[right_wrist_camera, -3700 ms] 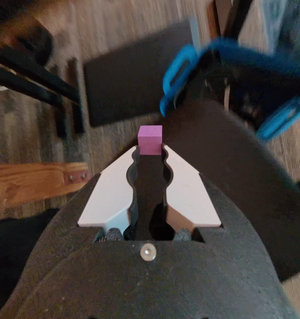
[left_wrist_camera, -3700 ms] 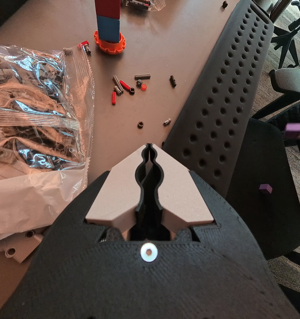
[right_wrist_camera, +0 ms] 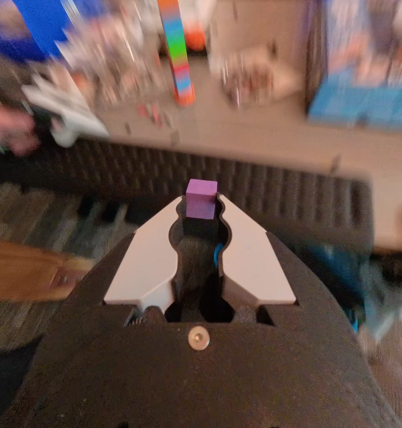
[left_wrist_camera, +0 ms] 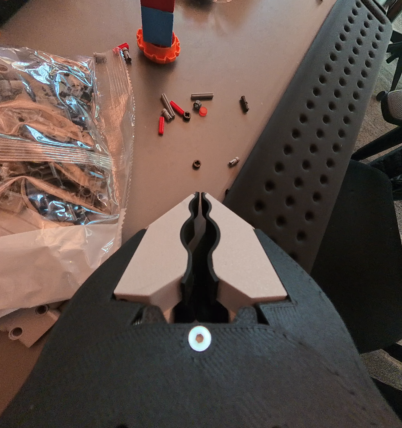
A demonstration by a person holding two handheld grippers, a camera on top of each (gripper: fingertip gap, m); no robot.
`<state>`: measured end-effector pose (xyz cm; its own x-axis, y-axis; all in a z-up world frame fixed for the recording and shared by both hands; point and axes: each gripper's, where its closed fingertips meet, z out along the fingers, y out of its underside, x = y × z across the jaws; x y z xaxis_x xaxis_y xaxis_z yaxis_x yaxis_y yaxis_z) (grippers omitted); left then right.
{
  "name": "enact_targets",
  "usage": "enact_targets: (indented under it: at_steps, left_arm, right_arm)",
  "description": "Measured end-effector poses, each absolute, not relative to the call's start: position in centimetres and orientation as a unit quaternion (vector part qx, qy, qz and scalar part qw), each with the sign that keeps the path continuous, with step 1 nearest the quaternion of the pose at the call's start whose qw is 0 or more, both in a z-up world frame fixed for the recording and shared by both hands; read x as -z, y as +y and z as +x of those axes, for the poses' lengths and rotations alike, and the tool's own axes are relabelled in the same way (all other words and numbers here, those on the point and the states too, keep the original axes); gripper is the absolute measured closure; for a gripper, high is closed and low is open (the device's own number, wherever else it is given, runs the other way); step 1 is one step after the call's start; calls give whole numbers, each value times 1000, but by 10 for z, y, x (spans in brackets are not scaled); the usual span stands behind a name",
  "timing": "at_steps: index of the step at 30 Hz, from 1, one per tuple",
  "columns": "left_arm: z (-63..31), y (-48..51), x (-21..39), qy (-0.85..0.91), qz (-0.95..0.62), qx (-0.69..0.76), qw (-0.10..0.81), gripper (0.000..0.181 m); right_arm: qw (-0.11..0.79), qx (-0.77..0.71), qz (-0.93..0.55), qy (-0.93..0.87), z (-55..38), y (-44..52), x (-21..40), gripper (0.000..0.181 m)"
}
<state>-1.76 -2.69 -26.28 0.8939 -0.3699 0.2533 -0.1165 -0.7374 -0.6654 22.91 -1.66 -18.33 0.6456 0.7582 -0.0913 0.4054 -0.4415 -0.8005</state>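
The left claw is sitting clenched with nothing between its tips, its two pale fingers meeting at the front and leaving only the wavy hollows of the black pads showing behind. It is hanging over the near edge of the brown table, with the black perforated strip running along that edge just to its right. To its left a crinkled clear plastic bag full of grey building parts is lying on the table, and a pale grey holed piece is poking out from under the white paper beside the claw's body. Ahead of the tips small loose parts are lying scattered: a dark round bush nearest, then a cluster of grey and red pins, with a small red round stud among them. Farther on, an orange toothed ring is sitting with a blue block standing in it.

The right claw is grasping a purple cube between its fingertips, the cube standing a little proud of them. That view is badly smeared by motion; beyond the claw the same dark strip and table are showing, and far ahead a tall striped column of coloured blocks is rising from an orange base.
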Motion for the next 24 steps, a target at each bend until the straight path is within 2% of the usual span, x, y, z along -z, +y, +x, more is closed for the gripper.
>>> enact_targets:
  at_steps: [4, 9, 15, 24]
  left_arm:
    - [-18, -27, 264, 133, -914, 187, 335, 180]
    - [-18, -27, 265, 132, -915, 189, 331, 180]
    - [-18, -27, 266, 128, -916, 195, 326, 178]
    - [-17, -27, 266, 127, -915, 201, 326, 178]
  right_arm:
    - [496, -293, -718, -391, 129, 52, 86, 157]
    - [542, -349, -654, -396, 45, 98, 41, 158]
    - [539, -366, -646, -397, 6, 118, 53, 158]
    - [537, -351, -662, -388, -5, 127, 77, 158]
